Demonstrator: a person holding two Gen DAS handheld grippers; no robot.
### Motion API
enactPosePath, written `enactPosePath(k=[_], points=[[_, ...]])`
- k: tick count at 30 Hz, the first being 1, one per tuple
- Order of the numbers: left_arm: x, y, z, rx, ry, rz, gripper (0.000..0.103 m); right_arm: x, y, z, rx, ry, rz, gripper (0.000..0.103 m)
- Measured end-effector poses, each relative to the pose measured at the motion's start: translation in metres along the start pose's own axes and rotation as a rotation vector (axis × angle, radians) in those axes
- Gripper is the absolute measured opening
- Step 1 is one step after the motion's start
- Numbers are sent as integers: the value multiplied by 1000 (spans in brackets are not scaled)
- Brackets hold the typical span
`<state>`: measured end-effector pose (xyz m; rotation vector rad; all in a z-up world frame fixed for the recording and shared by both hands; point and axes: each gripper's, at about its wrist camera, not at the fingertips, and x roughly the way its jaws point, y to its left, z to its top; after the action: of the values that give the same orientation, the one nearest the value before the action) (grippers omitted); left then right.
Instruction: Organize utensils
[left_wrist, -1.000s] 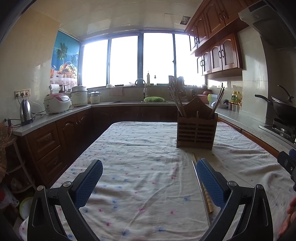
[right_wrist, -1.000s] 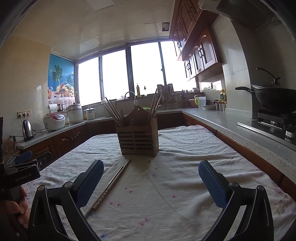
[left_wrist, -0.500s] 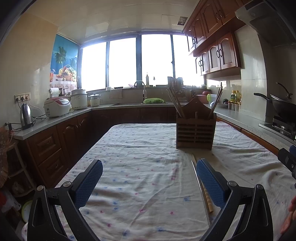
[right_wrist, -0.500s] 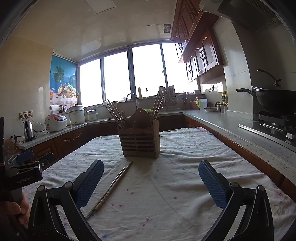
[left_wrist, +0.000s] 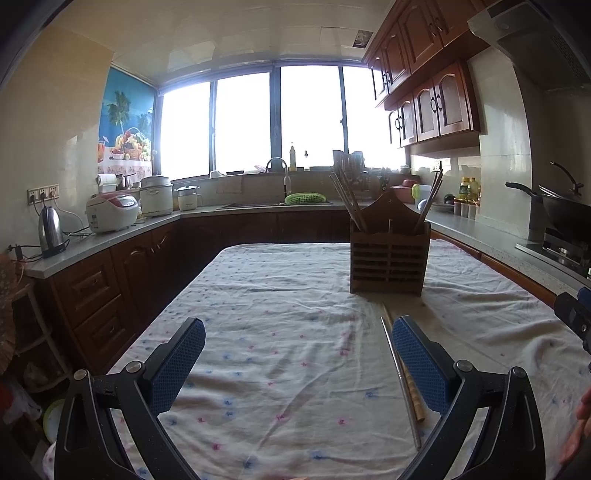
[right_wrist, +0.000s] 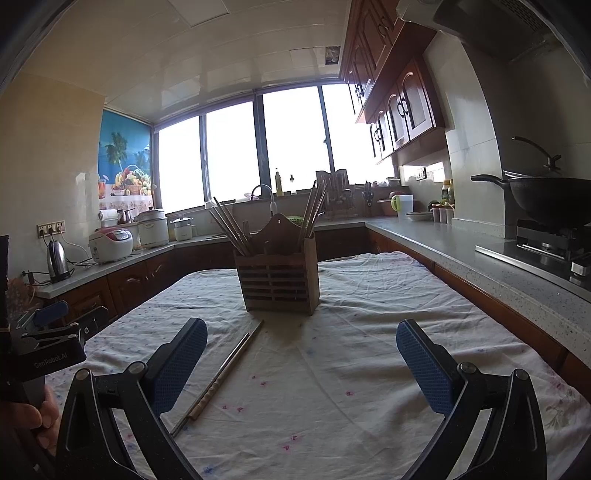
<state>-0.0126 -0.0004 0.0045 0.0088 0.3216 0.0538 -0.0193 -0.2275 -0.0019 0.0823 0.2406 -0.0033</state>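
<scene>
A wooden slatted utensil holder (left_wrist: 389, 260) stands upright on the cloth-covered table (left_wrist: 277, 314), with chopsticks sticking out of its left and right compartments. It also shows in the right wrist view (right_wrist: 277, 275). Two loose chopsticks, one metal (left_wrist: 400, 380) and one bamboo (left_wrist: 410, 384), lie side by side in front of it; in the right wrist view they lie (right_wrist: 221, 376) beside the left finger. My left gripper (left_wrist: 297, 360) is open and empty, its right finger beside the chopsticks. My right gripper (right_wrist: 301, 363) is open and empty.
Counters wrap around the table: a kettle (left_wrist: 50, 232) and rice cookers (left_wrist: 110, 212) on the left, a sink (left_wrist: 280, 184) under the window, a wok on a stove (right_wrist: 546, 199) at the right. The left gripper body (right_wrist: 44, 350) shows at the right view's left edge.
Both grippers have tilted slightly; the holder sits a little lower and nearer in the right view. Nothing was taken hold of or moved on the table.
</scene>
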Motion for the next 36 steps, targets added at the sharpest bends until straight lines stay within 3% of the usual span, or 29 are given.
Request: enactPosePath(k=[36], points=[[2,-9,2,-6,17,-11,102,0,7,7,6,-7,35,103]])
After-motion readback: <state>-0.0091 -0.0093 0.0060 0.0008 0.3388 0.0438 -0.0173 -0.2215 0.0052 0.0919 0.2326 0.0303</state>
